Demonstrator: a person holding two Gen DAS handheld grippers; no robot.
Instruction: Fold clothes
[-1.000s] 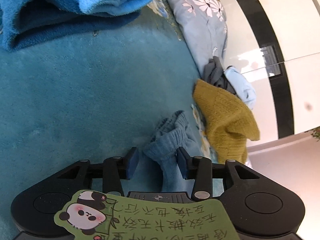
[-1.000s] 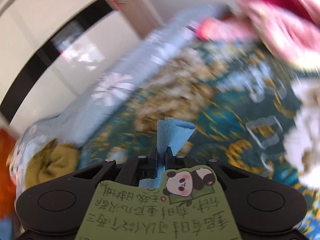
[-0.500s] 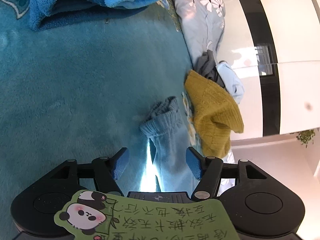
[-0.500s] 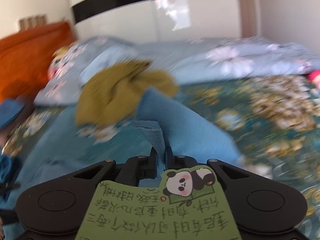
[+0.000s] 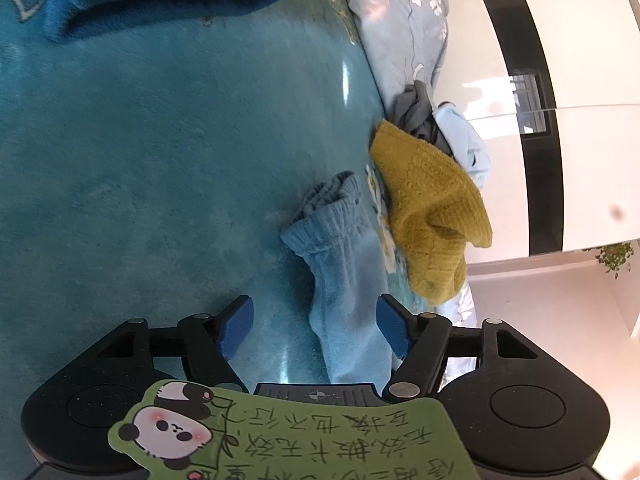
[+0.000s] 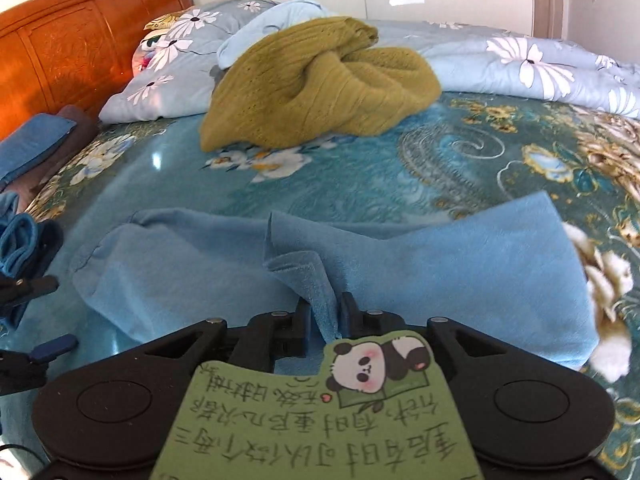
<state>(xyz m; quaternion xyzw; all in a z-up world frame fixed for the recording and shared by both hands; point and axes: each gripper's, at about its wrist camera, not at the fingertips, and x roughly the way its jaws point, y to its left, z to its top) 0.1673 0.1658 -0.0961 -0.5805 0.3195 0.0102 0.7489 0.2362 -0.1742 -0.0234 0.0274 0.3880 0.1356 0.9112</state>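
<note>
The right claw (image 6: 325,312) pinches a raised fold of the blue garment (image 6: 460,264), which lies spread on the floral bed cover (image 6: 460,168). The left claw (image 5: 314,330) is spread wide, its ribbed cuff (image 5: 324,216) lying just ahead beside a mustard sweater (image 5: 432,216).

The bed (image 6: 360,168) has a teal cover with flowers. A light blue garment (image 6: 460,264) lies flat on it. A mustard sweater (image 6: 320,92) sits bunched near the far edge, against a flowered quilt (image 6: 520,64). Folded blue clothes (image 6: 28,148) lie by the headboard corner.
</note>
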